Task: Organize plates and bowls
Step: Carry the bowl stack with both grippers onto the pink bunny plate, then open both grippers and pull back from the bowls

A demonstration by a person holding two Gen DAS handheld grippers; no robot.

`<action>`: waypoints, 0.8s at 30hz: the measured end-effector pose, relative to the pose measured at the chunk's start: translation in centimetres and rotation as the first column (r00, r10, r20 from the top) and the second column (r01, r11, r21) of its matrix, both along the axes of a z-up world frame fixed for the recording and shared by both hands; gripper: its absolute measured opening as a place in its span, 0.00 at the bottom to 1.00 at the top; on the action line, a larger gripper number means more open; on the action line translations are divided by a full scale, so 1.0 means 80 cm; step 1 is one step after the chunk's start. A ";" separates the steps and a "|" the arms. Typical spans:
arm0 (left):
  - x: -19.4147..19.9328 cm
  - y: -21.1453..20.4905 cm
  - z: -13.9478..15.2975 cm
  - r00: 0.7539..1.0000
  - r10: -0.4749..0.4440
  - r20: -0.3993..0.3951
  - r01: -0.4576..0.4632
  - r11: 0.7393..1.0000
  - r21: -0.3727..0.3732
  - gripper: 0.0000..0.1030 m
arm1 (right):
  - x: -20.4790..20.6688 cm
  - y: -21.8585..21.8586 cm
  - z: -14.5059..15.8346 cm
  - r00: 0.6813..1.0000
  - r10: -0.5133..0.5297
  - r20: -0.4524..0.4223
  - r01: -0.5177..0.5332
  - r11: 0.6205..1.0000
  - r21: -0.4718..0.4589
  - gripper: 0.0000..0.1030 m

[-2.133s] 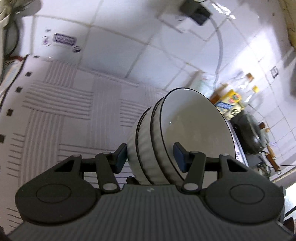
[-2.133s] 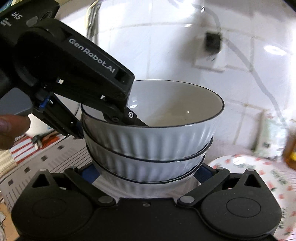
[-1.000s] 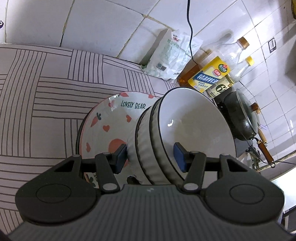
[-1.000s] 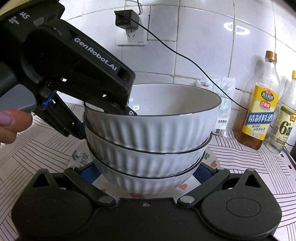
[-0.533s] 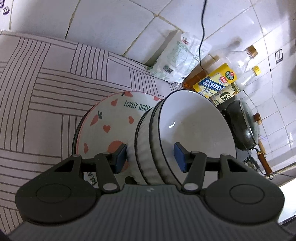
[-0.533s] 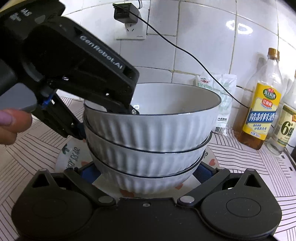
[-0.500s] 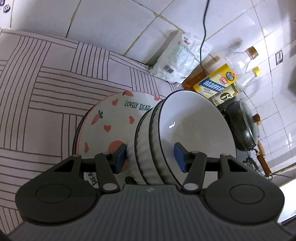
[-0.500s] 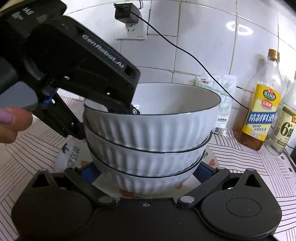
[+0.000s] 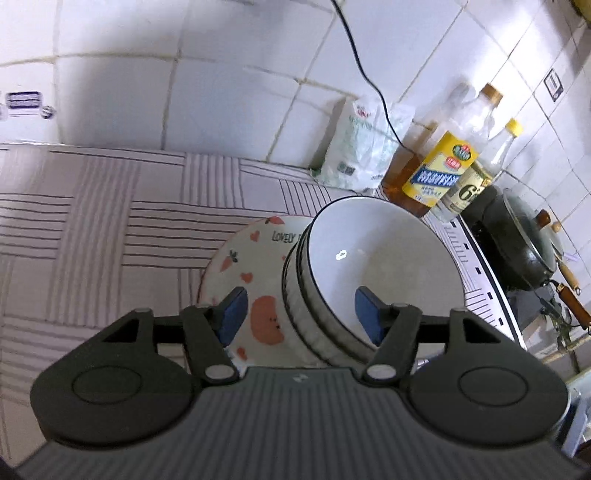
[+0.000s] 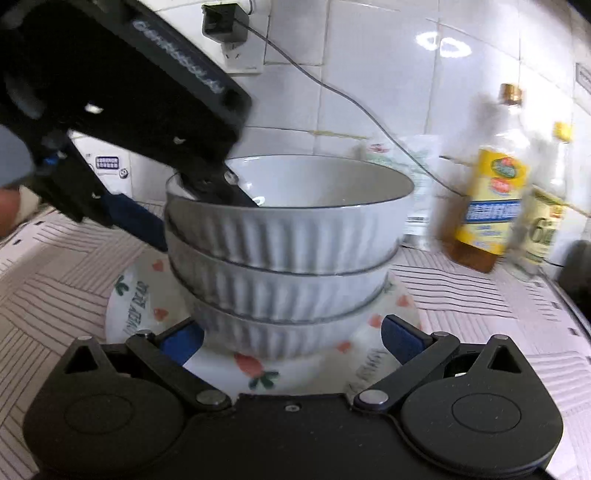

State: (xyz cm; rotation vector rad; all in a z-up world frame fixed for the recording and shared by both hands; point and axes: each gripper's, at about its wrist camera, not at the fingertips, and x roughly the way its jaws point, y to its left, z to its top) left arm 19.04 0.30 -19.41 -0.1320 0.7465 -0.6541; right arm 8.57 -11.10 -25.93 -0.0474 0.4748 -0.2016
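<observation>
A stack of three white ribbed bowls (image 10: 291, 251) with dark rims stands on a white plate (image 10: 133, 295) with strawberry and heart prints, on the striped counter. The stack (image 9: 373, 273) and the plate (image 9: 240, 266) also show in the left wrist view. My left gripper (image 9: 299, 315) is open, its blue pads apart on either side of the stack's rim, one inside the top bowl. My right gripper (image 10: 291, 341) is open, its blue pads standing clear of the bottom bowl on both sides.
Against the tiled wall stand a white bag (image 9: 358, 147), an oil bottle with a yellow label (image 9: 439, 170) and a second bottle (image 9: 476, 177). A dark lidded pan (image 9: 524, 247) sits at the right. A plug and cable (image 10: 225, 24) hang on the wall.
Both grippers have opened and let go of the bowl stack, which now rests on the printed plate. Both grippers have drawn back a little.
</observation>
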 end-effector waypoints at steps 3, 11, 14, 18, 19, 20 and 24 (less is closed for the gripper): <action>-0.022 0.016 0.013 0.999 0.044 0.028 -0.045 0.999 0.011 0.67 | -0.026 0.006 0.008 1.000 -0.002 0.026 0.002 1.000 -0.011 1.00; -0.075 0.042 0.042 0.987 0.110 0.121 -0.116 0.992 0.049 0.72 | -0.062 -0.016 0.031 0.997 -0.074 0.036 0.070 0.992 0.102 1.00; -0.092 0.047 0.053 0.983 0.132 0.128 -0.140 0.989 0.048 0.74 | -0.077 -0.017 0.044 0.993 -0.098 0.064 0.093 0.993 0.073 1.00; -0.113 0.055 0.076 0.977 0.197 0.083 -0.200 0.980 0.025 0.79 | -0.098 -0.024 0.067 0.992 -0.107 0.073 0.103 0.993 0.053 1.00; -0.119 0.057 0.082 0.975 0.206 0.078 -0.208 0.978 0.017 0.82 | -0.098 -0.030 0.072 0.992 -0.106 0.065 0.102 0.993 0.062 1.00; -0.126 0.059 0.088 0.973 0.215 0.080 -0.217 0.976 0.013 0.82 | -0.101 -0.033 0.078 0.994 -0.100 0.054 0.096 0.993 0.075 1.00; -0.149 0.061 0.105 0.964 0.239 0.117 -0.245 0.969 0.041 0.87 | -0.112 -0.050 0.104 0.996 -0.084 0.020 0.080 0.989 0.125 1.00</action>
